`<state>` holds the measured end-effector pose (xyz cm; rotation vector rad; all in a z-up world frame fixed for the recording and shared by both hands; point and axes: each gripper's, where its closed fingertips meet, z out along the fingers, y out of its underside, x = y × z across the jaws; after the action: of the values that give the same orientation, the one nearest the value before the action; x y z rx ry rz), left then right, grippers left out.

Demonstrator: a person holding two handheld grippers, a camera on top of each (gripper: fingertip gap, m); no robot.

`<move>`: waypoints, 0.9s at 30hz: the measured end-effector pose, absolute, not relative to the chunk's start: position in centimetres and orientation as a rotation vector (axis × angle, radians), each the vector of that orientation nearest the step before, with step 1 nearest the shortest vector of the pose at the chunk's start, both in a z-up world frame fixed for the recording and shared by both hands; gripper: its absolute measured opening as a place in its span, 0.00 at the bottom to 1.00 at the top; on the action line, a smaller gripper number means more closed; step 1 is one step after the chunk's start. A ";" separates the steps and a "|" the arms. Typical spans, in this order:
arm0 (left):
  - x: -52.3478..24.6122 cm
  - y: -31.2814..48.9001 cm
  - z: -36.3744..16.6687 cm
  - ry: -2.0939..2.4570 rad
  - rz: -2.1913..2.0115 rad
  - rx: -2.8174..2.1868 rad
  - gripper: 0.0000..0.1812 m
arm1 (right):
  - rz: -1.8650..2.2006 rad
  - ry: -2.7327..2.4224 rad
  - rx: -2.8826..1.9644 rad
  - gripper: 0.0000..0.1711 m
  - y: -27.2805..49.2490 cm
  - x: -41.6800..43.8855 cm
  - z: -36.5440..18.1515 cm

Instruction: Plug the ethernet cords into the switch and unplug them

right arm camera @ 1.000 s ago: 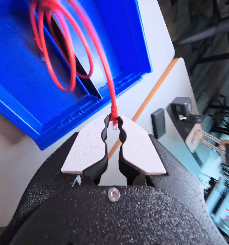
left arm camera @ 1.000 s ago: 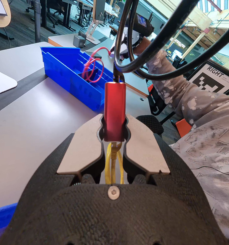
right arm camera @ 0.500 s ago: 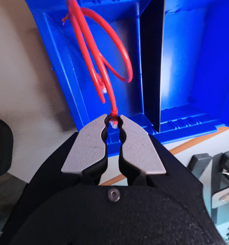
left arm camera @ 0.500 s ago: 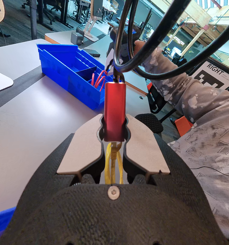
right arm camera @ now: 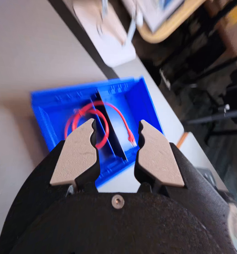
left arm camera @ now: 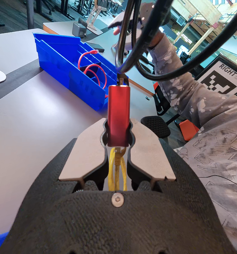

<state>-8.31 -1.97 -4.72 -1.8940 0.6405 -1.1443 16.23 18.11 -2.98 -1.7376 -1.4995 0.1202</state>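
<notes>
One grey surface (left arm camera: 26, 116) is filling the left of the left wrist frame and is carrying one blue bin (left arm camera: 68, 77) in the upper middle, with one red ethernet cord (left arm camera: 94, 70) coiling inside it across the divider. At frame centre the left hand-held gripper (left arm camera: 118, 132) is clamping one red switch (left arm camera: 118, 114), which is carrying two black cables (left arm camera: 130, 41) above and one yellow ethernet cord (left arm camera: 117, 169) below. In the blurred right wrist frame, the right hand-held gripper (right arm camera: 116, 126) is gaping wide and holding nothing above the bin.
</notes>
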 end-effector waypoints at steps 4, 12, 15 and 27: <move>-6.9 -2.4 -5.2 0.697 -1.153 -1.911 0.15 | 0.657 -1.478 -1.488 0.30 9.6 8.4 -0.1; -4.1 -4.3 -6.0 0.855 -1.171 -1.953 0.15 | 1.467 -1.495 -1.270 0.23 -1.9 -2.9 -3.3; -3.6 -4.7 -6.9 0.913 -1.161 -1.991 0.15 | 1.575 -1.500 -1.216 0.16 -2.5 -3.8 -3.2; -3.3 -4.6 -7.8 0.965 -1.107 -2.009 0.15 | 1.561 -1.625 -1.196 0.08 -3.1 -2.2 -4.8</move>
<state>-3.33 -4.55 -7.83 -2.0086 0.9649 -1.1067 -2.20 -3.07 -4.77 -1.1959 -1.6246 1.5608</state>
